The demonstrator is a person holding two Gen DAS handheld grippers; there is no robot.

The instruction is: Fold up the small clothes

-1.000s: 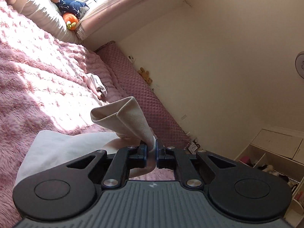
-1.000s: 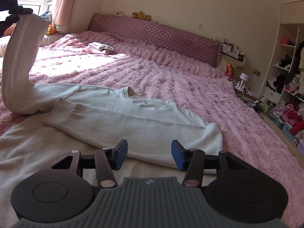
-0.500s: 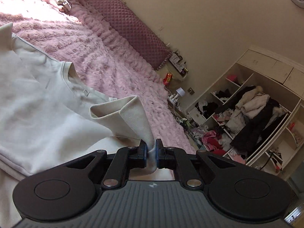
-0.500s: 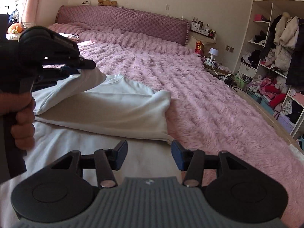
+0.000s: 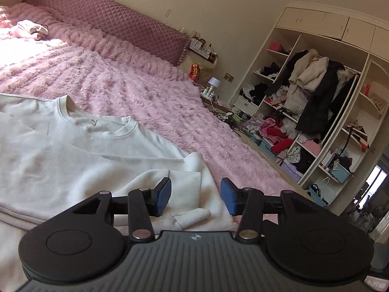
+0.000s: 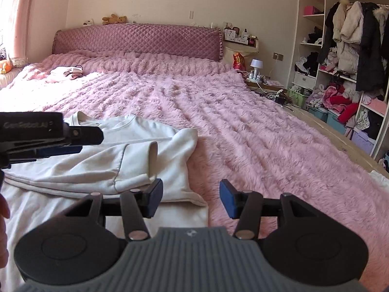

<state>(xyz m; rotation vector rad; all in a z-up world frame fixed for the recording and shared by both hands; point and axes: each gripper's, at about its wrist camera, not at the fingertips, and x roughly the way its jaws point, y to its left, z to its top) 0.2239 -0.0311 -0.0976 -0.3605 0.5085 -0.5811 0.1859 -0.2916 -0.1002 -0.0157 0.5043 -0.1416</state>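
A white sweatshirt (image 5: 73, 150) lies flat on the pink fluffy bedspread (image 5: 145, 97), collar toward the headboard. Its sleeve cuff (image 5: 187, 187) rests folded across the body, just ahead of my left gripper (image 5: 195, 198), whose jaws are opening with no cloth pinched between them. In the right wrist view the same sweatshirt (image 6: 145, 136) shows its cuff (image 6: 150, 163) lying on top. My right gripper (image 6: 190, 199) stands open over the garment's near edge, holding nothing. The left gripper (image 6: 60, 143) reaches in from the left above the sleeve.
A small pile of pink and white clothes (image 6: 65, 71) lies far up the bed near the quilted headboard (image 6: 138, 41). An open wardrobe (image 5: 316, 112) crammed with clothes stands at the right. A white cloth (image 6: 48, 214) lies under the sweatshirt's near edge.
My left gripper carried the sleeve cuff across to the right over the sweatshirt, lowered it and let go; its jaws went from shut on the cuff to apart. The right gripper shifted right.
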